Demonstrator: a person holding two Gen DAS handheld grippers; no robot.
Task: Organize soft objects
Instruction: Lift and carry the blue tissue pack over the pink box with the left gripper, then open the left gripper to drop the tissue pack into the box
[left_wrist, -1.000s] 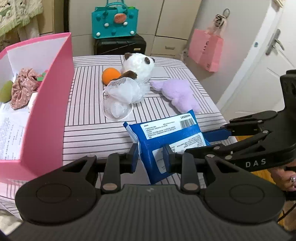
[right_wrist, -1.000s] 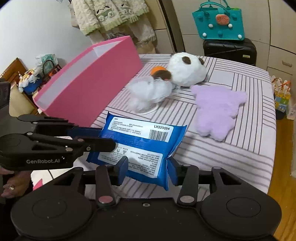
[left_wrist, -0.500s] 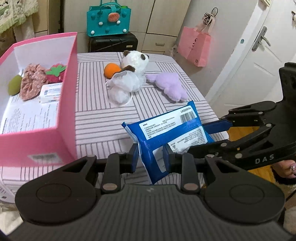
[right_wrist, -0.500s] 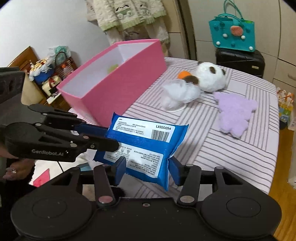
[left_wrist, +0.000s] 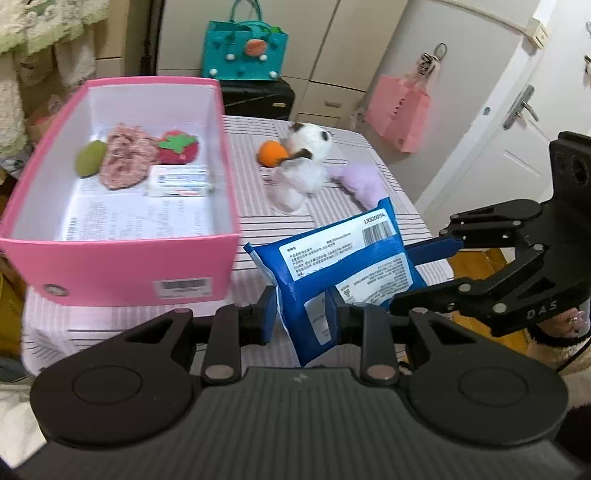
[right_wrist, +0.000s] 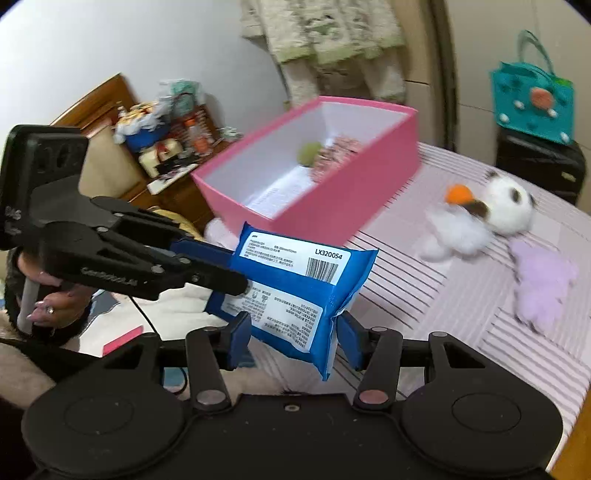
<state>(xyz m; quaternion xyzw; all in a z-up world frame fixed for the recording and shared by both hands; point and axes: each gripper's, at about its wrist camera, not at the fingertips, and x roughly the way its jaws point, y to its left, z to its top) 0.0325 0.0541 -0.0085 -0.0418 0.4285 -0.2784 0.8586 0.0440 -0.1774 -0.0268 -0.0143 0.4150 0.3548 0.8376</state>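
1. The left gripper has its jaws narrow, both blue pads pressed on one end of a soft blue plastic pack with white printed labels and a barcode.
2. The right gripper clamps the other end of the same pack from the opposite side; its jaws stand wider than the left one's, and the pads touch the pack's edges.
3. The pack hangs in the air between the two claws, tilted, above the near edge of the table covered in white cloth with dark stripes.
4. Ahead and to the left of the left gripper sits an open rectangular pink cardboard box with a white inside.
5. Inside the box lie a green oval soft toy, a crumpled pink floral cloth, a red plush strawberry and a small white packet, on a printed sheet.
6. Farther ahead of the left gripper, beyond the pack, a white plush panda with dark patches lies on the table touching an orange ball-shaped toy.
7. Just beside the panda, to its right, lies a flat fluffy lilac plush.
8. From the right gripper, the pink box stands ahead past the pack, and the lilac plush lies well to the right.
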